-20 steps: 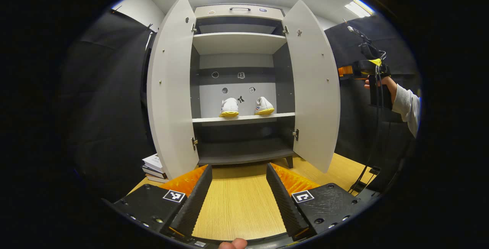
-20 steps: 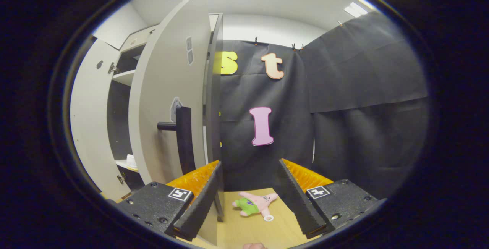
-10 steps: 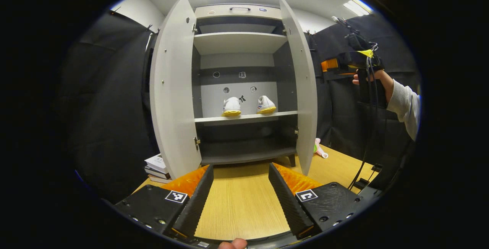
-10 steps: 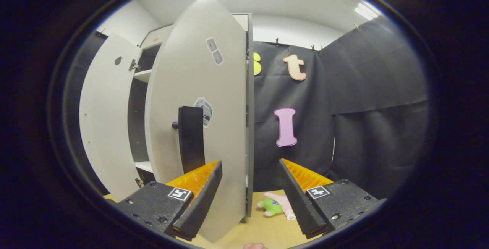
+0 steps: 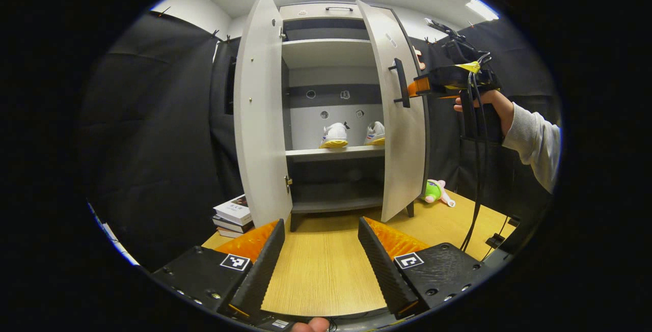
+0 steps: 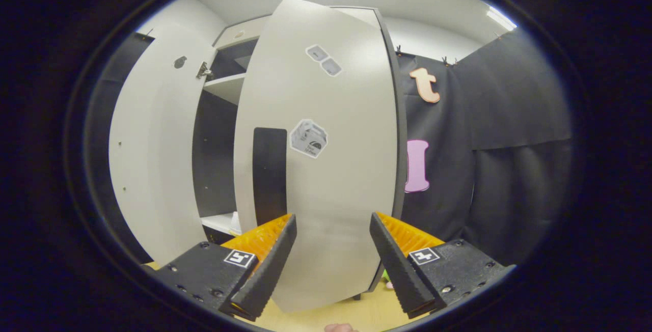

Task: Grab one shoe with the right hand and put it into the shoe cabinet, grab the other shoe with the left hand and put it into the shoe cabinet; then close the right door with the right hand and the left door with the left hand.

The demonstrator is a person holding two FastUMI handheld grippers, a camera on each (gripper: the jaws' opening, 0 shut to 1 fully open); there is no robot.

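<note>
Swung half shut, right door (image 5: 402, 118) over wooden table (image 5: 321, 271); both grippers' fingers spread, empty.

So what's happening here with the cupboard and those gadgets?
A person is tidying shoes away using a hand-held gripper in each hand. Both white shoes already sit on the middle shelf of the shoe cabinet. The right gripper, held in a hand, is at the outside of the right door beside its dark handle, and that door stands partly closed. The left door is wide open. The left gripper hangs back over the wooden table, fingers apart.
</note>
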